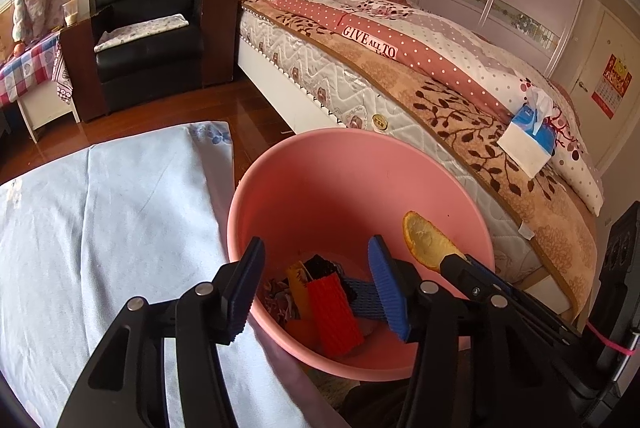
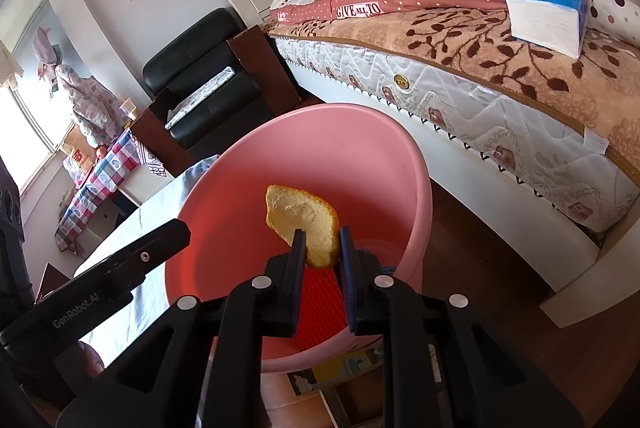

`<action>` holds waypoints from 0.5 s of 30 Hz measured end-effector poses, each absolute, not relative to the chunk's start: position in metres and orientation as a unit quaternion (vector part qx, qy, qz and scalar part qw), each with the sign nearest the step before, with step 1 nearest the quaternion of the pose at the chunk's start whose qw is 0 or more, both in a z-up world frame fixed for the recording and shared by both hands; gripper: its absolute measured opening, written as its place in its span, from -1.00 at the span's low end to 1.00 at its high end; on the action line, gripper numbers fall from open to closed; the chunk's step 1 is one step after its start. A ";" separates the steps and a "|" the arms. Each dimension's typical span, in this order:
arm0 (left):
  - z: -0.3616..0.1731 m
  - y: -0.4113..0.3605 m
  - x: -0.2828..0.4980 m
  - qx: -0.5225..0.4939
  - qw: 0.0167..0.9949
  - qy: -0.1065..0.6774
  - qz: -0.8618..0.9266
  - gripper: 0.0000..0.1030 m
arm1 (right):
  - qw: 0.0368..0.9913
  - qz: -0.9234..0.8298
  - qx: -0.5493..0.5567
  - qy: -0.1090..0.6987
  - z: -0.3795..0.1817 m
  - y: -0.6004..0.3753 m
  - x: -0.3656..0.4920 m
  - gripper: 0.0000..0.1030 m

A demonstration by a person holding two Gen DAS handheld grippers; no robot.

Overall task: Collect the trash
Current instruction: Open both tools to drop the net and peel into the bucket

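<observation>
A pink bin (image 1: 320,180) stands beside a table covered in a pale blue cloth (image 1: 100,228). Inside lie a red foam net (image 1: 334,312), a blue net (image 1: 362,294) and other scraps. My left gripper (image 1: 316,288) is open and empty, its jaws straddling the bin's near rim. My right gripper (image 2: 320,248) is shut on an orange peel (image 2: 304,220) and holds it over the bin's opening (image 2: 320,156). The peel (image 1: 424,236) and the right gripper's tip also show in the left wrist view.
A bed (image 1: 400,68) with a patterned quilt runs along the right, with a tissue box (image 1: 528,136) on it. A black armchair (image 1: 148,28) stands at the back. A checked-cloth side table (image 1: 24,68) is at the far left. The floor is wood.
</observation>
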State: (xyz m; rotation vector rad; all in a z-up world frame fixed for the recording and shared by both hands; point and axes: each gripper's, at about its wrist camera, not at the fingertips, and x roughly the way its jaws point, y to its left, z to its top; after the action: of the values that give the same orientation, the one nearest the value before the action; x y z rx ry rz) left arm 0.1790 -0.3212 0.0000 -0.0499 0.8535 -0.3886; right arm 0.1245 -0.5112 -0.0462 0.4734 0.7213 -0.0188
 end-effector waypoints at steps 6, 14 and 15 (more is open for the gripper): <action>0.003 -0.316 0.179 -0.033 0.893 0.408 -0.187 0.09 | 0.909 -0.010 0.228 0.350 -0.046 -0.511 0.125 -0.66; 0.010 -0.302 0.182 -0.054 0.896 0.401 -0.184 0.15 | 0.908 -0.009 0.225 0.354 -0.048 -0.509 0.128 -0.64; 0.010 -0.300 0.182 -0.056 0.896 0.401 -0.184 0.15 | 0.907 -0.007 0.224 0.356 -0.048 -0.509 0.129 -0.63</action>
State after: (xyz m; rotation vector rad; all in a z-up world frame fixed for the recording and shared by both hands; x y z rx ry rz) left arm 0.1817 -0.3000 0.0100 -0.1159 0.8308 -0.3807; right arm 0.1287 -0.5087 -0.0479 0.4632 0.7341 -0.0154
